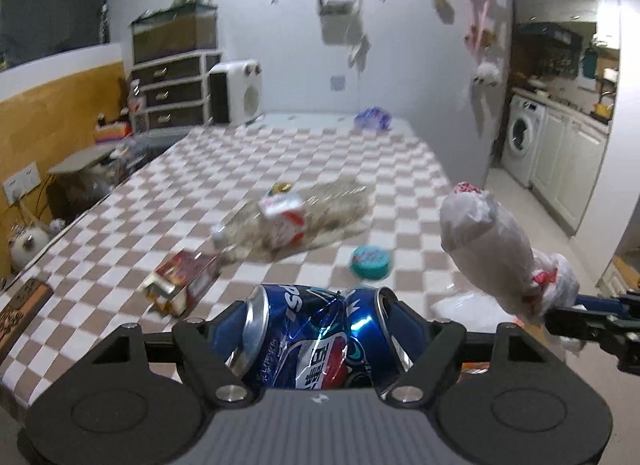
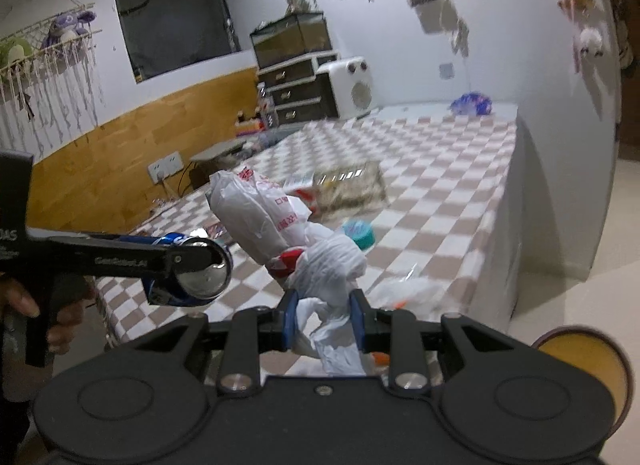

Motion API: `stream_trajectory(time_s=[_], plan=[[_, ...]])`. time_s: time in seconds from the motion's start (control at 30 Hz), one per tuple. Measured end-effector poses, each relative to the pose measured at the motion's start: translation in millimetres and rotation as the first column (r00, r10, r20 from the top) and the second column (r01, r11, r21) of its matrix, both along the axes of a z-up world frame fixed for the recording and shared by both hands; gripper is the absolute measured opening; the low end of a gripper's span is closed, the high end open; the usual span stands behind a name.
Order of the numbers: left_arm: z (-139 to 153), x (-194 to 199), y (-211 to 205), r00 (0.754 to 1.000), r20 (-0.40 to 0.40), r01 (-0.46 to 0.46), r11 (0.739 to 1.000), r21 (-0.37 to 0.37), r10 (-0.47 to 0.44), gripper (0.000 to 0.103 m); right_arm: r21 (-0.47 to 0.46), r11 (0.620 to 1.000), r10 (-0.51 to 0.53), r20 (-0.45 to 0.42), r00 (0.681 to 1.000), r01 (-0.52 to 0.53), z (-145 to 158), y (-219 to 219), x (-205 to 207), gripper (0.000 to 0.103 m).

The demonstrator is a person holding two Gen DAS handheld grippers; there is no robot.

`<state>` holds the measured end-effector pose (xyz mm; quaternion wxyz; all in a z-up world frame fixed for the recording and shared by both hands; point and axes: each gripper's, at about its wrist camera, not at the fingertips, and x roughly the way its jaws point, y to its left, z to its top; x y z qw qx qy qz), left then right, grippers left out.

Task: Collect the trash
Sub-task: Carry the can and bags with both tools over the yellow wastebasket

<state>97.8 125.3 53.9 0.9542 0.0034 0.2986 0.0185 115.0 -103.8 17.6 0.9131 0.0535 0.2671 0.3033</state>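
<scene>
A crushed blue soda can (image 1: 312, 341) is pinched sideways by my left gripper (image 1: 320, 325), lifted above the near edge of the checkered bed (image 1: 360, 161). From the right wrist view the same can (image 2: 200, 285) hangs at the left. My right gripper (image 2: 324, 305) is shut on the knotted neck of a white plastic bag (image 2: 256, 217), which sticks up and forward; the bag (image 1: 484, 237) also shows at the right of the left wrist view. On the bed lie a red carton (image 1: 182, 281), a teal round tub (image 1: 371, 263), a white carton (image 1: 282, 221) and a clear tray (image 1: 340, 201).
A purple bag (image 1: 373, 119) lies at the bed's far end. Drawers (image 1: 172, 93) and a white heater (image 1: 240, 91) stand beyond it. Crumpled clear wrap (image 1: 468, 303) lies at the near right corner. Right of the bed are floor and a washing machine (image 1: 520, 137). A hand (image 2: 24, 305) holds the left gripper.
</scene>
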Motion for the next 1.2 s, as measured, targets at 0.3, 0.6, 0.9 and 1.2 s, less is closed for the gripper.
stream_trajectory(time_s=[0.3,0.6,0.9,1.2], plan=[[12.8,10.3,-68.8,0.991,0.072,0.116,0.993,-0.024,-0.114,0.078,-0.016,0.989,-0.143,0.069,0.987,0.144,20.0,-58.3,-0.2,0.029],[7.6,41.6,-141.6,0.969,0.084,0.235,0.970,-0.053,-0.230,0.078,-0.039,0.953,-0.296,0.072,0.953,0.299,21.2,-124.7,9.0,0.029],[-17.6,83.0,-228.4,0.923,0.031,0.385,0.919,-0.085,-0.383,0.078,-0.071,0.893,-0.444,0.017,0.896,0.444,0.7,-188.0,23.4,0.029],[-64.6,128.3,-304.3,0.857,-0.071,0.501,0.857,-0.123,-0.511,0.078,-0.118,0.816,-0.575,-0.074,0.815,0.565,-32.3,-240.3,38.7,0.029]])
